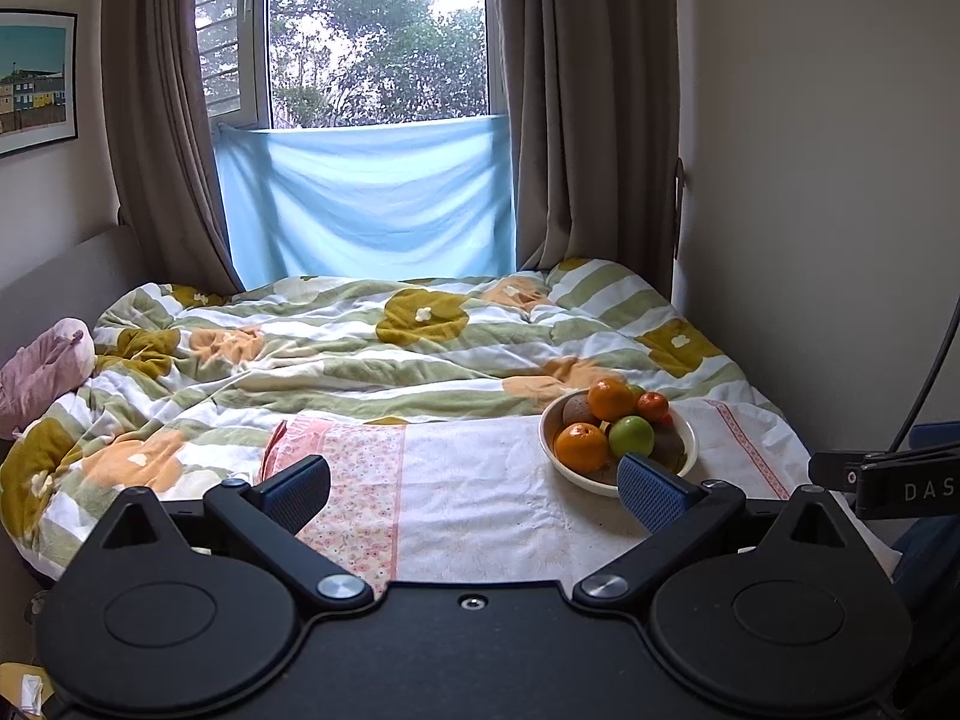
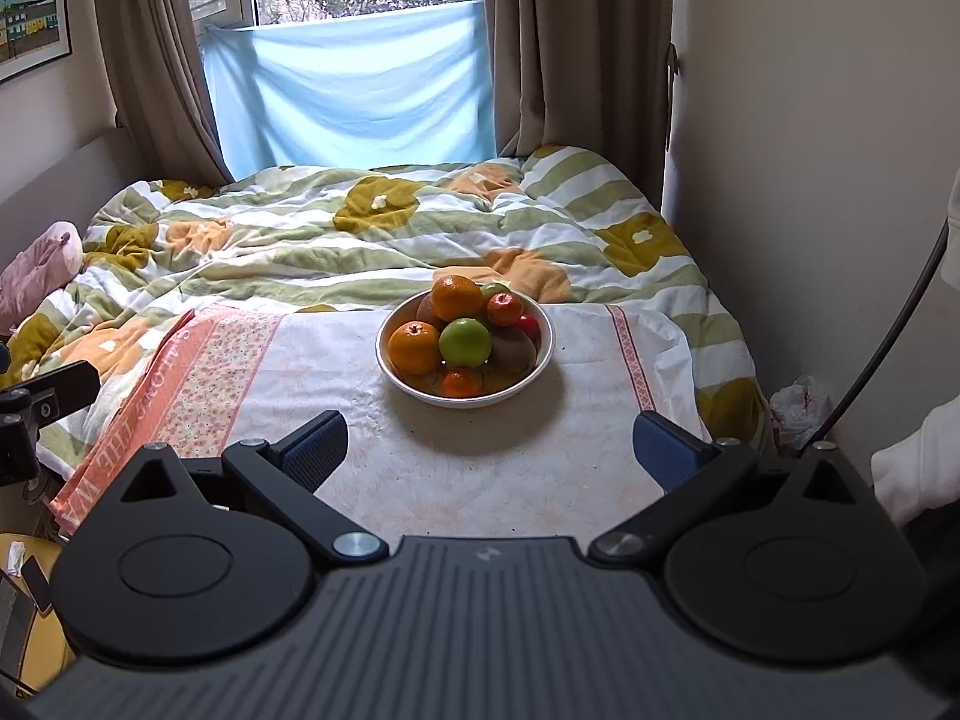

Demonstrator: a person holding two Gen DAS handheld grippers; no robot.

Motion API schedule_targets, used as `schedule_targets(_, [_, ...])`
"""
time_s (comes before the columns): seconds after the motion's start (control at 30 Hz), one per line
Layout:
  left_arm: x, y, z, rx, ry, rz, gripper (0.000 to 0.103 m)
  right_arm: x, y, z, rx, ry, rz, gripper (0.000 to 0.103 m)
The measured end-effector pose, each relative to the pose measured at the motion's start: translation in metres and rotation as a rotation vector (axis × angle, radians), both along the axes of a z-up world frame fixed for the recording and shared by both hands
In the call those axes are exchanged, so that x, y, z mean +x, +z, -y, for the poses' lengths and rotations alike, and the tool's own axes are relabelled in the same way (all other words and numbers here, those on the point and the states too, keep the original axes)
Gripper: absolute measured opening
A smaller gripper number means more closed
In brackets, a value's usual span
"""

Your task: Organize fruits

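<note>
Fruits [image 2: 462, 333] untouched; hand-held grippers [image 2: 491, 450] agape

Flat white floral tablecloth [image 2: 480, 468] btwn right gripper [image 2: 491, 453] & heaped white ceramic fruit bowl [image 2: 393, 369]: open approach. Rumpled green-striped quilt [image 2: 360, 240] behind bowl; bare cloth either side.

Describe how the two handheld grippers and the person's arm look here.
Both the left gripper and right gripper are matte black with round hubs, silver pivot bolts and blue textured fingers. The right body is ribbed. A white sleeve and black cable show.
</note>
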State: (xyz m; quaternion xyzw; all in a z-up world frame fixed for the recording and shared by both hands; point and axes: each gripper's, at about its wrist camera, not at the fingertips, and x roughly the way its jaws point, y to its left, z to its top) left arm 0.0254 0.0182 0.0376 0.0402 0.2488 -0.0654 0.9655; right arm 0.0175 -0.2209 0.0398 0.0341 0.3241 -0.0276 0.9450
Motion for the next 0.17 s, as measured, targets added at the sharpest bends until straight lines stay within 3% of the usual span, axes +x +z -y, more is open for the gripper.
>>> schedule_targets(0.17, [0.0020,0.0003,-0.0036,-0.017,-0.004,0.003,0.103,0.0003,0.0000,-0.0008,-0.001,0.002,0.001,0.103])
